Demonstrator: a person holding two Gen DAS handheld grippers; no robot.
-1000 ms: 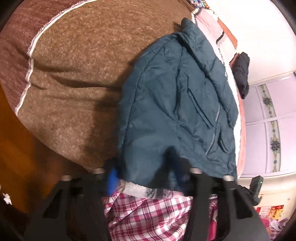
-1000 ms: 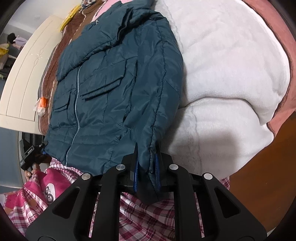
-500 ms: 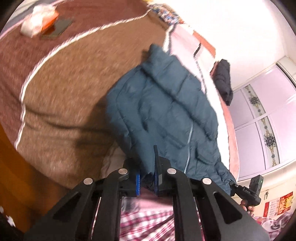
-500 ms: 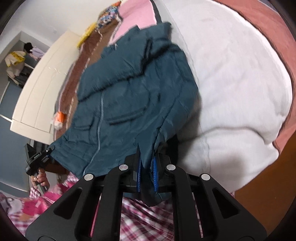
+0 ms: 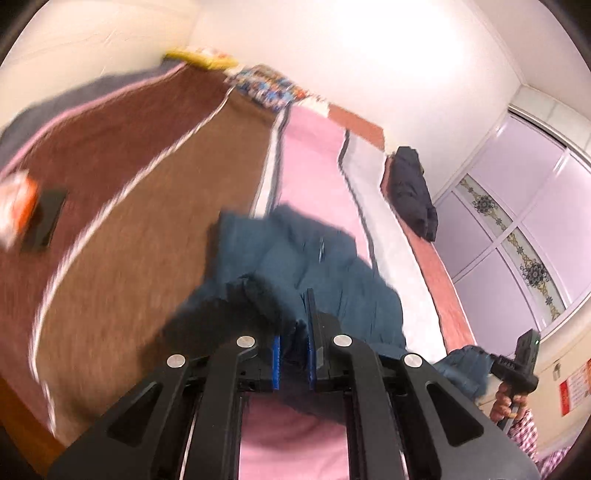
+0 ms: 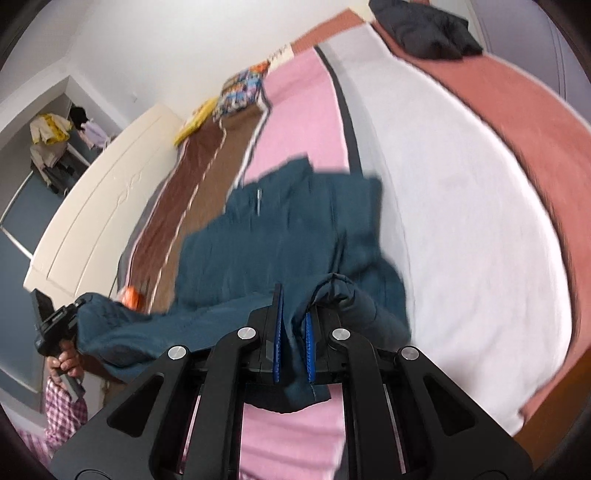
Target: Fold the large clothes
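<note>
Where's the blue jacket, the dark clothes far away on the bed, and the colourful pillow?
blue jacket (image 6: pixel 295 236), right wrist view, on its quilted front.
dark clothes (image 5: pixel 410 192), left wrist view, middle of the heap.
colourful pillow (image 6: pixel 242 92), right wrist view, its patterned top.

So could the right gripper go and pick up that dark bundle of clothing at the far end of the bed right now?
Probably not as things stand. The right gripper is shut on the teal jacket, so its jaws are busy, and the dark bundle lies far up the bed. The bedding between them looks clear.

The left claw (image 5: pixel 293 354) pinches the teal jacket (image 5: pixel 314 269) above the bed (image 5: pixel 147 206).
</note>
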